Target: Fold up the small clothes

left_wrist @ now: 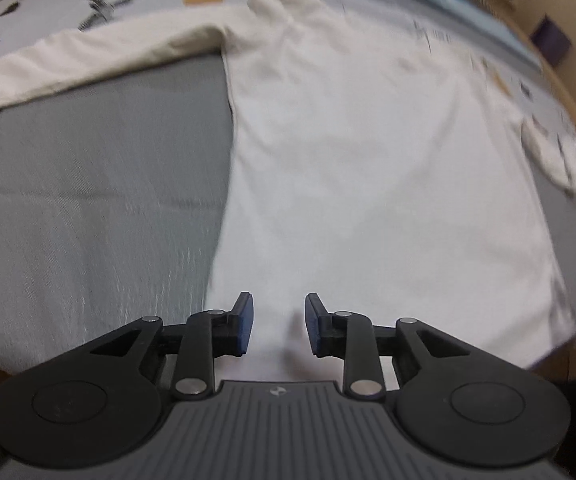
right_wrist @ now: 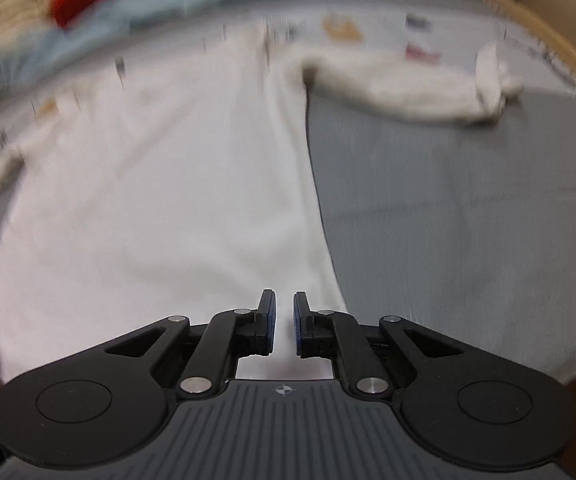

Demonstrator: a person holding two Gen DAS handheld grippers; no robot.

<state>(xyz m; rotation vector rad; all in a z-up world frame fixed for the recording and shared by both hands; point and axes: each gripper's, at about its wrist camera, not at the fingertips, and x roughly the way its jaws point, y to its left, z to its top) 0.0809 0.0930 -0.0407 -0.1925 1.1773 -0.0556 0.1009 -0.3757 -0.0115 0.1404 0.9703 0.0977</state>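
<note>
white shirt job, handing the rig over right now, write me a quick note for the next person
Left gripper: open over the hem of the white shirt, holding nothing.
Right gripper: jaws a narrow gap apart at the hem's other corner, no clear grip.
Shirt lies flat, unfolded, on the grey bed cover; left sleeve spread out, right sleeve bunched at the cuff.
Done: shirt laid out. Left: every fold.

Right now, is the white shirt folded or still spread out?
Spread out. The white shirt lies flat on the grey surface, both sleeves extended sideways, no fold visible.
</note>
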